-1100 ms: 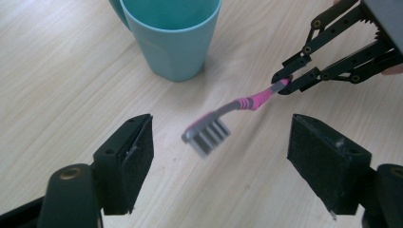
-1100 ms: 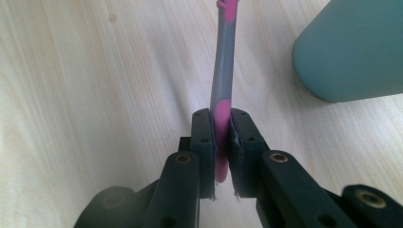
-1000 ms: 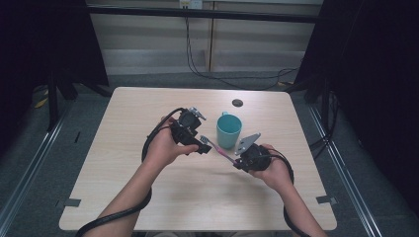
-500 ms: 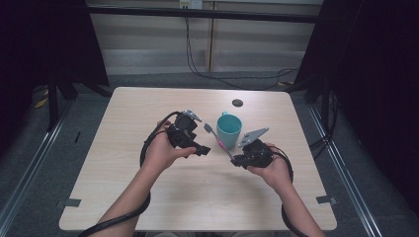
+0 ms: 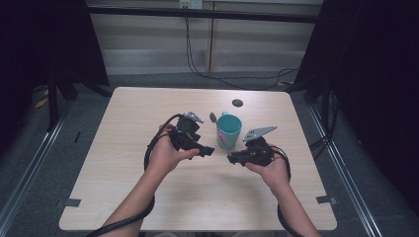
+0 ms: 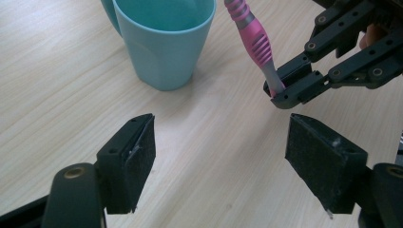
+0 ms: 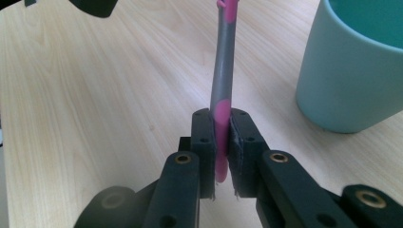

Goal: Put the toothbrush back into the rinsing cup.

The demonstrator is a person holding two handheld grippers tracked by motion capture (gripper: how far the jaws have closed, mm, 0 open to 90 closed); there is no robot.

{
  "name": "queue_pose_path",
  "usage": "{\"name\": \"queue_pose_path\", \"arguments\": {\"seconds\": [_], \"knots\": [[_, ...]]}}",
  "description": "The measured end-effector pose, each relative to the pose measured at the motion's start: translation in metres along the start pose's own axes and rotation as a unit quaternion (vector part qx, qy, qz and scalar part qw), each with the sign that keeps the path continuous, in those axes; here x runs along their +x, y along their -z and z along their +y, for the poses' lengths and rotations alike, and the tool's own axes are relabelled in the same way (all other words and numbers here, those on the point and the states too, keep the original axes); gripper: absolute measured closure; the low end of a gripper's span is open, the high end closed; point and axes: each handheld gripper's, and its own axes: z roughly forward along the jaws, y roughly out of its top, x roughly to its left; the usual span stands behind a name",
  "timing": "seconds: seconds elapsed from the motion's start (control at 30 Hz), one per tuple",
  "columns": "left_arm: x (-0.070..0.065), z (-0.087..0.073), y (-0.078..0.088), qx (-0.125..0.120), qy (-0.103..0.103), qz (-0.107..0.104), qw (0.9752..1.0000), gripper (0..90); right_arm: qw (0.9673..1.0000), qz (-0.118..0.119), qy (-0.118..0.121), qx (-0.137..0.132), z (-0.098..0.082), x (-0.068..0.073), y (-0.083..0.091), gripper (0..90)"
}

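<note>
Gripping a pink-and-grey toothbrush (image 7: pixel 223 71) by its lower end, our right gripper (image 7: pixel 222 156) is clamping both pads tight on the handle just beside a teal cup (image 5: pixel 229 130) on the table (image 5: pixel 123 187). We are holding the toothbrush nearly upright in the right gripper view, its shaft rising from between the pads; in the left gripper view its ribbed pink grip (image 6: pixel 254 38) is leaning up past the cup's rim. From the high view, the brush head (image 5: pixel 213 117) is showing at the cup's far left, close to the rim; whether it is touching the cup we cannot tell.

Our left gripper (image 6: pixel 221 161) is hanging over bare wood with its jaws spread apart and nothing between them, the pads well clear of cup and toothbrush alike. We are keeping it near the cup's left side in the high view (image 5: pixel 190 140), with our right gripper (image 5: pixel 234 159) low on the cup's near right.

The cup is standing upright toward the middle of the table, between our two hands. A small dark disc (image 5: pixel 237 102) is lying farther back on the table.
</note>
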Motion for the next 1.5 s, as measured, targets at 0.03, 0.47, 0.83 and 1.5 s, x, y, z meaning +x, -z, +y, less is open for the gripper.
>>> {"name": "queue_pose_path", "arguments": {"seconds": [0.03, 0.47, 0.83, 1.5], "knots": [[0.000, 0.000, -0.001, -0.002, 0.000, -0.003, 1.0000, 25.4, 1.0000, 0.003, -0.002, -0.005, 0.000, 0.000, 0.000, 81.9], [-0.003, 0.003, -0.007, -0.031, 0.018, -0.014, 0.9992, 28.2, 0.9992, 0.003, -0.027, -0.027, 0.002, 0.000, 0.000, 81.9], [-0.001, 0.002, -0.012, -0.050, 0.035, -0.014, 0.9980, 30.4, 0.9975, 0.000, -0.049, -0.051, 0.004, 0.001, -0.002, 81.9], [-0.006, 0.008, -0.020, -0.084, 0.068, -0.028, 0.9937, 49.9, 0.9955, 0.020, -0.064, -0.067, 0.010, 0.010, -0.012, 81.9]]}}
